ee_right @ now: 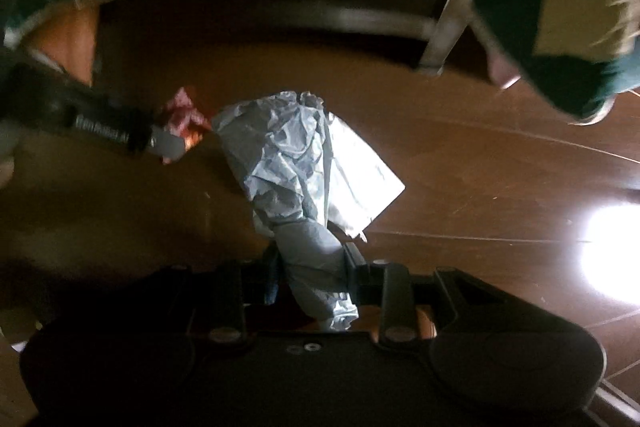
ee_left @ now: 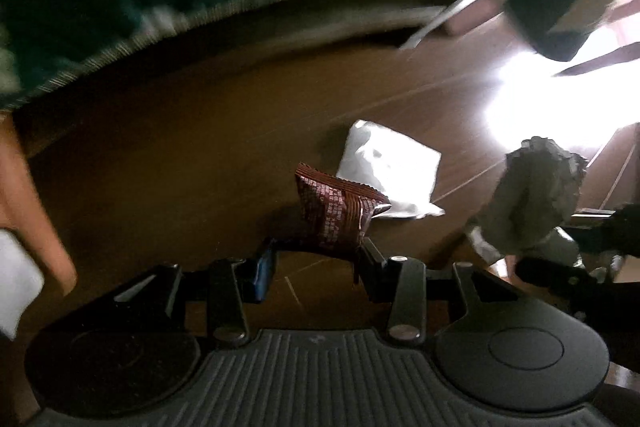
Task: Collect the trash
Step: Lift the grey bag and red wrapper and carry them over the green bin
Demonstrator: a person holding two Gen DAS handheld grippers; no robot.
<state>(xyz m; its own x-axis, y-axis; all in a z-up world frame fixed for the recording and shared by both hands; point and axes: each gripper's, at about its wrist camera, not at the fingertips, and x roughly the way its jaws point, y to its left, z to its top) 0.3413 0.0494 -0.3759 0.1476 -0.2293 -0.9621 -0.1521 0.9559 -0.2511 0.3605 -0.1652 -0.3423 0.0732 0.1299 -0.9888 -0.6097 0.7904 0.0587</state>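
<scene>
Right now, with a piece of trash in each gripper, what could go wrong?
The left gripper pinches the red wrapper only by its bottom edge, so it may slip out. The grey bag hangs long from the right gripper and could snag. A white packet on the floor could get forgotten.

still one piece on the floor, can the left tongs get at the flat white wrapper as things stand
Probably not yet. The left tongs are already shut on the dark red printed snack wrapper. The flat white wrapper lies uncovered on the brown wooden floor just beyond, so the path looks free once that load is dropped.
</scene>
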